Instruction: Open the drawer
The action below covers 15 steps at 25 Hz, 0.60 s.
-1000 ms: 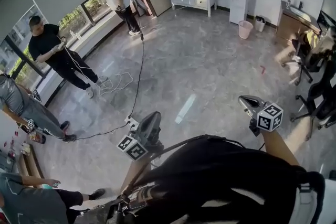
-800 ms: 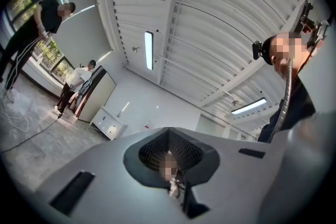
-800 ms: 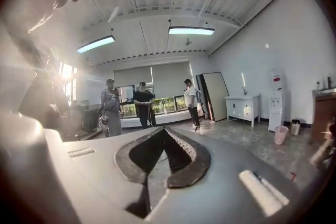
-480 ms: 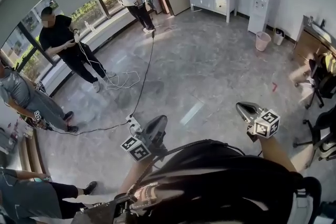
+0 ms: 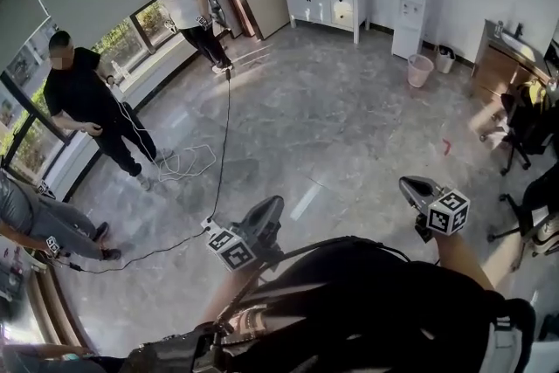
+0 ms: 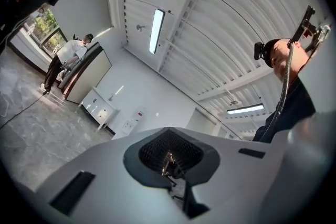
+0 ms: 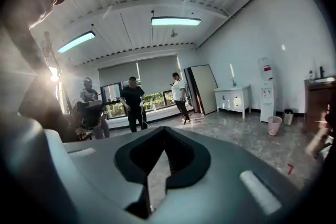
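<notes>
No drawer is within reach. A white cabinet [image 5: 327,0] with doors and small drawers stands against the far wall, and shows small in the left gripper view [image 6: 97,107] and the right gripper view [image 7: 233,98]. My left gripper [image 5: 271,207] is held in the air over the grey tiled floor, jaws together and nothing in them [image 6: 169,162]. My right gripper [image 5: 412,185] hangs at the right, also shut and empty [image 7: 160,162]. Both are far from the cabinet.
Several people stand at the left by the windows [image 5: 83,100]. A black cable [image 5: 223,144] trails over the floor. A water dispenser [image 5: 410,0] and a pink bin [image 5: 420,70] stand by the far wall. A wooden desk [image 5: 502,57] and office chairs [image 5: 524,122] are at the right.
The whole room has shifted in the head view as I moved across the floor. Both grippers keep about the same places in the view, still shut.
</notes>
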Motion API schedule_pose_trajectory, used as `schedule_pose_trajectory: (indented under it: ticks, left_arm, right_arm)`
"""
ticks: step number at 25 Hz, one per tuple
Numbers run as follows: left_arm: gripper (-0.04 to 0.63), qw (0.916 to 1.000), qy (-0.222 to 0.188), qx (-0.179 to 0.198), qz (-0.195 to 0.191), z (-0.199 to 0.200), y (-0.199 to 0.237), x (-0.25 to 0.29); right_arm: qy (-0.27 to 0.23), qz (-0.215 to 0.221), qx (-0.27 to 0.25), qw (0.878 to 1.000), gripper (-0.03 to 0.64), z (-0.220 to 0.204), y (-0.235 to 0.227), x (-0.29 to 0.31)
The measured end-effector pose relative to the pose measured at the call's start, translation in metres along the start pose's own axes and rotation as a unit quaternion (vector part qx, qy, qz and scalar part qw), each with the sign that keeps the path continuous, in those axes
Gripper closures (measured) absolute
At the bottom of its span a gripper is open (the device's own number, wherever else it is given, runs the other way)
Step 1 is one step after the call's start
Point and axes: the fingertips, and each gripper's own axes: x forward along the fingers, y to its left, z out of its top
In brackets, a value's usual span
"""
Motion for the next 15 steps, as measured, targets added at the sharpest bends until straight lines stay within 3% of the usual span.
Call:
schedule_pose_trajectory:
  ticks: [8, 15]
  left_arm:
    - [0.595, 0.9985, 0.024, 0.023, -0.044, 0.089, 0.109, 0.038]
    - [0.595, 0.9986, 0.027, 0.021, -0.040, 0.134, 0.196, 0.057]
  right_arm:
    - [-0.031, -0.055, 0.015, 0.998, 0.615, 0.051, -0.025, 0.104]
    - [-0.019, -0.058, 0.015, 0.998, 0.615, 0.065, -0.041, 0.186]
